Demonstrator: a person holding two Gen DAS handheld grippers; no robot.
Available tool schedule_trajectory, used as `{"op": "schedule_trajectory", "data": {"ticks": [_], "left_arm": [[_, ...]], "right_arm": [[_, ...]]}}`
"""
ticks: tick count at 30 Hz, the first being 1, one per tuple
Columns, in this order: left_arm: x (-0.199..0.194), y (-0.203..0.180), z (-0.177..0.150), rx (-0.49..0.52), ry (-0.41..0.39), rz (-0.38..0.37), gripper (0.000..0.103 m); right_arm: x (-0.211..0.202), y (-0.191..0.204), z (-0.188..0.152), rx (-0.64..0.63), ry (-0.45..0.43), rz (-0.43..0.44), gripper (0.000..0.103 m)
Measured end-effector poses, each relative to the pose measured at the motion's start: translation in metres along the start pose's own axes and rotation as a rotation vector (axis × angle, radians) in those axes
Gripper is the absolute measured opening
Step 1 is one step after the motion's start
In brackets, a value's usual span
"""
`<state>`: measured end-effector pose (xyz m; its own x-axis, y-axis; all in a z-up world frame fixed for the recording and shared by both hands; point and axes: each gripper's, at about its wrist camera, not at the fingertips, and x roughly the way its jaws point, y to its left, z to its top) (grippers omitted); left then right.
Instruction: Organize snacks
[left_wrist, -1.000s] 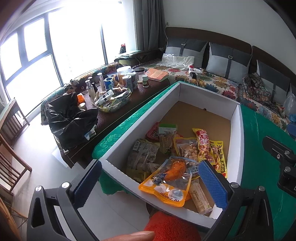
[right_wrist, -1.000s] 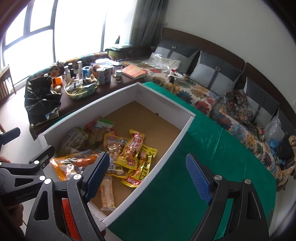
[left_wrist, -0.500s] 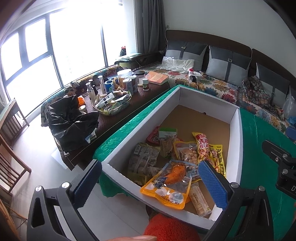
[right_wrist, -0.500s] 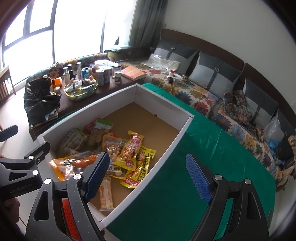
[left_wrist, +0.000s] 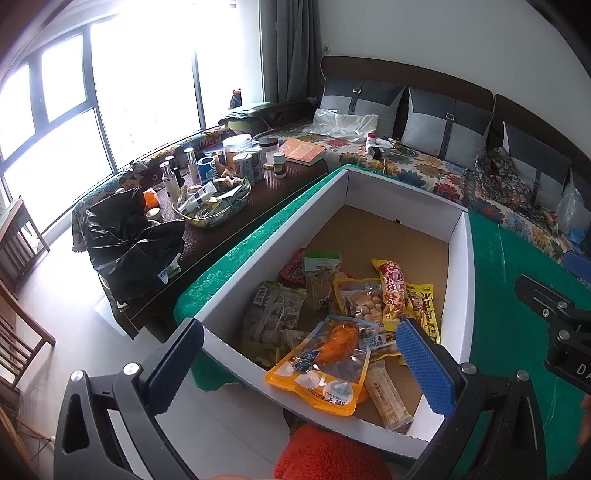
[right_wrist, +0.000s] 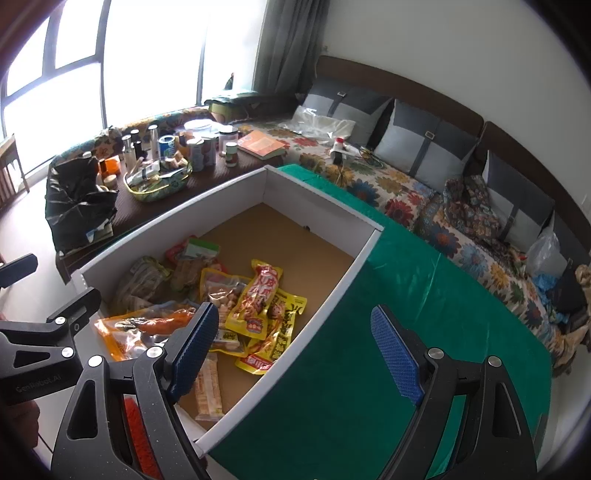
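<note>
Risk: left gripper (left_wrist: 299, 354) and right gripper (right_wrist: 293, 334), both wide and empty, could pinch two overlapping snack pouches (left_wrist: 369, 306) just ahead in the cardboard box (left_wrist: 458, 288).

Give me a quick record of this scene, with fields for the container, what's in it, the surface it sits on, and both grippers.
container: white cardboard box, open top, brown floor
contents: snack packets bunched at the near end, among them an orange pouch and a yellow packet
surface: green tablecloth
left gripper: fingers apart, nothing held
right gripper: fingers apart, nothing held
</note>
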<state>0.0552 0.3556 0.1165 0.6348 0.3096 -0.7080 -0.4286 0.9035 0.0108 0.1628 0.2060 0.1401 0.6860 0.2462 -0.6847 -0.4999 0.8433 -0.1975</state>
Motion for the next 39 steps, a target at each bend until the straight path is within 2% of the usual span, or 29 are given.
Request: {"op": "schedule_trajectory", "data": {"ticks": [6,12,20,39], "left_arm": [[-0.009,0.006,0.005,-0.002,-0.037,-0.002,0.103],[-0.018,0.010,0.011,0.006,-0.063,0.037,0.103],[-0.016,0.015,0.007,-0.012,-0.058,0.061,0.103],[-0.010,0.016,0.002,-0.009,-0.044,0.064,0.103]], "right_arm": [[0.000,-0.002,0.000,0.022,-0.005,0.021,0.087],[0.000,0.000,0.000,0.027,-0.004,0.039,0.087],[-0.004,0.010,0.003,0.006,-0.005,0.047,0.087],[-0.003,0.020,0.002,-0.013,0.006,0.051,0.087]]}}
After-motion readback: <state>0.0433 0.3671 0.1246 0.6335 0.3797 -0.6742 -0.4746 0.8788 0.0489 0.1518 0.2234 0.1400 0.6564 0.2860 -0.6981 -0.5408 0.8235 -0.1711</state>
